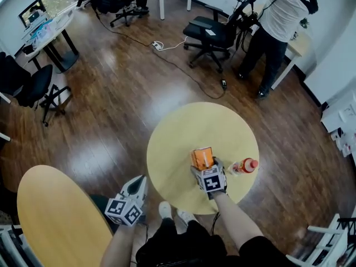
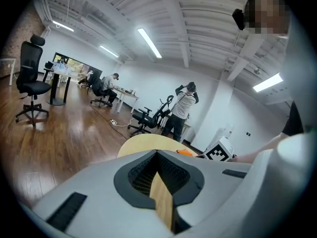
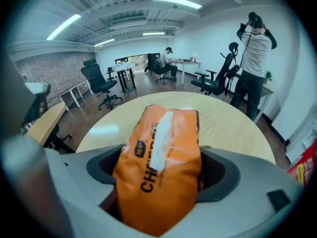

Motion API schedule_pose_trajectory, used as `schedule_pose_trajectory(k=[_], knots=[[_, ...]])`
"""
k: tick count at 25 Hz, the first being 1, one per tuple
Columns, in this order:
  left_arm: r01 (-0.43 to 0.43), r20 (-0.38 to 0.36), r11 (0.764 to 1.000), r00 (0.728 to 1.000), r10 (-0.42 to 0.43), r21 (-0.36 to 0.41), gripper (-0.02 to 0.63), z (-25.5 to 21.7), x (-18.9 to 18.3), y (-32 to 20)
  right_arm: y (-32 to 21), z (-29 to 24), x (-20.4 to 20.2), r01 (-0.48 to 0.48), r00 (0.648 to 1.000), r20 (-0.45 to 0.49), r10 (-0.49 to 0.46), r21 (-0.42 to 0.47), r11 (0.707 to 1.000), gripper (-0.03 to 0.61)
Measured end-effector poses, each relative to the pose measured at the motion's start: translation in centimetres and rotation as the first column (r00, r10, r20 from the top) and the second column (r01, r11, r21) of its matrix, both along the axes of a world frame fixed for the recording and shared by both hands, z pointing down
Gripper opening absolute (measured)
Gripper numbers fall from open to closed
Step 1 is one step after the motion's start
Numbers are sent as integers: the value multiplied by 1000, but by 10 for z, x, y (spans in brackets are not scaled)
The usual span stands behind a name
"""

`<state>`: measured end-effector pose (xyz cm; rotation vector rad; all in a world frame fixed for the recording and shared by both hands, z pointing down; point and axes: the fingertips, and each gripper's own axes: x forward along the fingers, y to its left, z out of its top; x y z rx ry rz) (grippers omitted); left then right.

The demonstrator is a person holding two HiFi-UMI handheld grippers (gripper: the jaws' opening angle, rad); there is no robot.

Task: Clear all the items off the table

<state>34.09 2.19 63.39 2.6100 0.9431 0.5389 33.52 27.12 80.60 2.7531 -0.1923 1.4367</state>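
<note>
An orange tissue pack [image 1: 202, 157] lies near the front edge of the round yellow table [image 1: 178, 132]. My right gripper [image 1: 208, 170] is shut on it. In the right gripper view the pack [image 3: 161, 152] fills the gap, with both jaws against its sides. A bottle with a red cap and label [image 1: 245, 166] lies on the table just right of that gripper, and shows as a red edge [image 3: 304, 165]. My left gripper [image 1: 137, 186] hangs off the table at its lower left. Its jaws [image 2: 158, 155] are shut with nothing between them.
A second round table [image 1: 55, 216] stands at the lower left. Black office chairs [image 1: 214, 35] and a standing person [image 1: 281, 21] are beyond the table, with a cable [image 1: 183, 65] across the wood floor. A white chair [image 1: 328, 243] is at the lower right.
</note>
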Motion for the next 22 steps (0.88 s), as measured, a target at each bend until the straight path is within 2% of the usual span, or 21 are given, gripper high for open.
schedule_pose_trajectory(k=[4,11,17,20,22], knots=[[-2,11,1000,1000,2,5,-9,2,-7,-3,0,16,-6,0,999,37,1,-24,1000,457],[10,21,1000,1000,-10,16,-8,1,-10,-23,-7,19,-6,2,999,34,-2,-2,1000,486],[-18,-25,1000,1000,18,-22,-8,-18,4,-12,2,-17,1,-24,998,-62,23,-18,1000,500],[-50,-65,998,997,48,-40,-9,-31,14,1,0,-58,10,-29,984,-179,28,-2,1000,500],[-72,-94,996,993,66,-56,-9,-42,19,11,-1,-99,13,-40,954,-296,47,28,999,489]])
